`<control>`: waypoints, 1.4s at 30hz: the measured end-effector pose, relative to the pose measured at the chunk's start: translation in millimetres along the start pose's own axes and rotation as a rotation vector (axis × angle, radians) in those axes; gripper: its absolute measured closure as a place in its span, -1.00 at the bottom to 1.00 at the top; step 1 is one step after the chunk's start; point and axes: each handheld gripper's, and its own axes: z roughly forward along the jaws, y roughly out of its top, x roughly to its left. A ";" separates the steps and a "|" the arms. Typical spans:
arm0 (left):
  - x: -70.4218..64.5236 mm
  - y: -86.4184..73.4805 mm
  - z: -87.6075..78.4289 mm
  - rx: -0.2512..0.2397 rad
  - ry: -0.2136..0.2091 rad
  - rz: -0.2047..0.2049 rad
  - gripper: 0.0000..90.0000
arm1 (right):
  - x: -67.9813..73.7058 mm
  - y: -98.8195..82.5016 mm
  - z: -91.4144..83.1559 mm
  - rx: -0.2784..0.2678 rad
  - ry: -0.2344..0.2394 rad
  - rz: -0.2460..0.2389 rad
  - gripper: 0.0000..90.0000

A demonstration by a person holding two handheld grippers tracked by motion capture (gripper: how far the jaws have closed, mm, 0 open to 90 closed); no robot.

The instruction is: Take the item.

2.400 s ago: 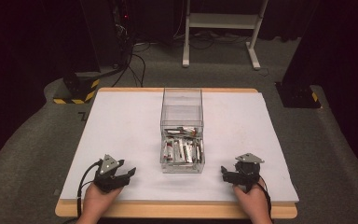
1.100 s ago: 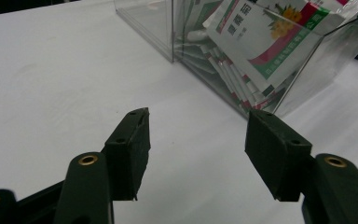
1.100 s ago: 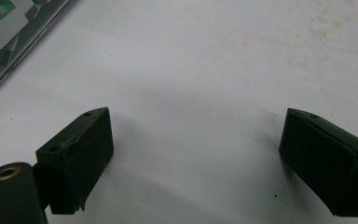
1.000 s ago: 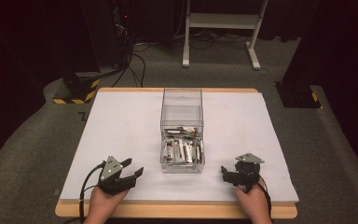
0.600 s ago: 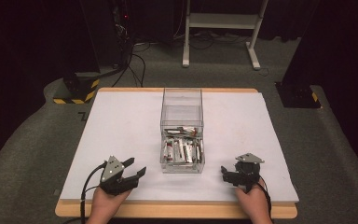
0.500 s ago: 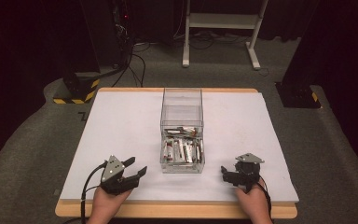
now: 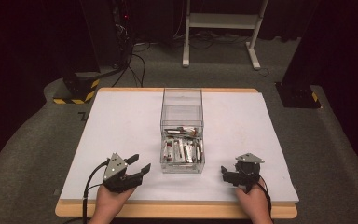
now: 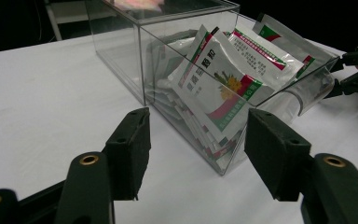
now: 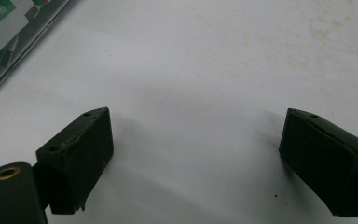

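The sachets (image 8: 214, 84) stand and lean packed together in the near half of a clear box (image 7: 182, 135) that sits near the middle of the white surface (image 7: 121, 130); the box is long, and its far half looks empty. In the left gripper view the packets are flat, glossy, white with green and red print; they look light and limp, likely to bend or slide under a pinch, and the smooth film will probably be slippery; a flat grip across a top edge that sticks up above the box rim looks the safest hold, one packet at a time, since the neighbours lie tight against each other and may drag along. The box itself seems rigid and thin-walled with slick sides; it is light enough that a sideways push could shift it on the sheet.

The left claw (image 7: 139, 164) stands well open and holds nothing; it points toward the near left corner of the box, close to it but apart. The right claw (image 7: 224, 171) rests on the surface at the other side of the box, its jaws wide apart over bare white sheet, also holding nothing. A hand (image 7: 113, 203) grips each tool from the near edge.
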 end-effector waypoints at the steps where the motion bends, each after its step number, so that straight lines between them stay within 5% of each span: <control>1: -1.5 1.0 0.8 0.000 -0.004 0.001 -0.09 | 0.0 0.0 0.0 0.000 0.000 0.000 -0.79; 42: -30.6 14.6 32.0 -0.048 -0.076 -0.016 -0.03 | -0.1 0.0 0.0 0.000 0.000 -0.003 -0.78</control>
